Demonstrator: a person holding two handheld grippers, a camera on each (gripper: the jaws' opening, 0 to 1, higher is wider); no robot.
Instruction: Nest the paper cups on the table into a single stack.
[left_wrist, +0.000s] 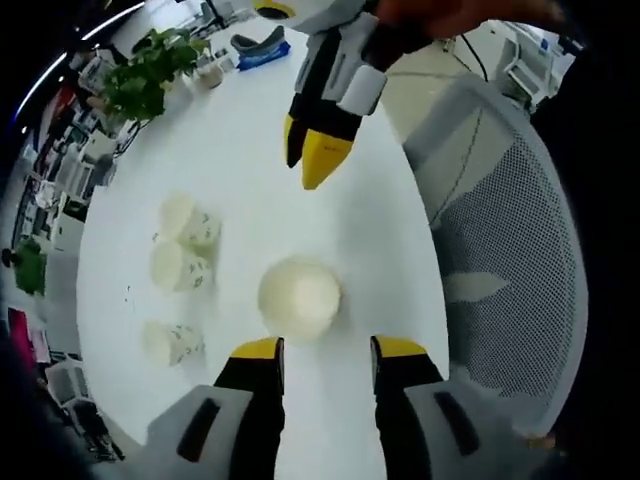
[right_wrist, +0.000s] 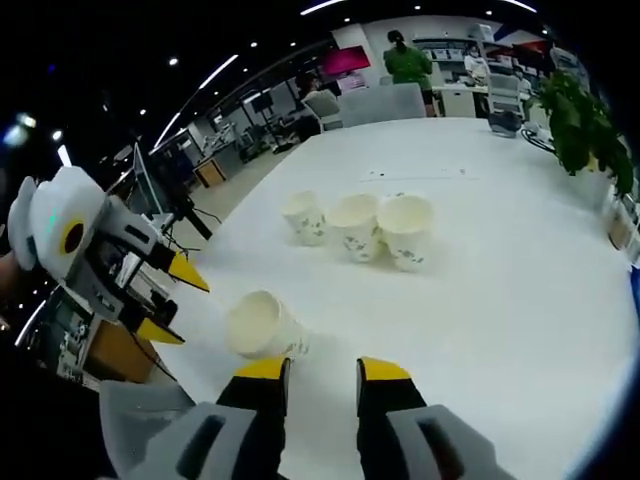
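Four white paper cups with a green print are on the white table. One cup seems to lie on its side, its mouth turned toward my left gripper. That gripper is open, with the cup just beyond its yellow tips, not between them. Three upright cups stand close together in a row farther off. My right gripper is open and empty, and the lone cup lies just ahead of its left jaw.
A grey mesh chair stands at the table's edge beside the lone cup. A potted plant and small items sit at the table's far end. A person in green stands in the background.
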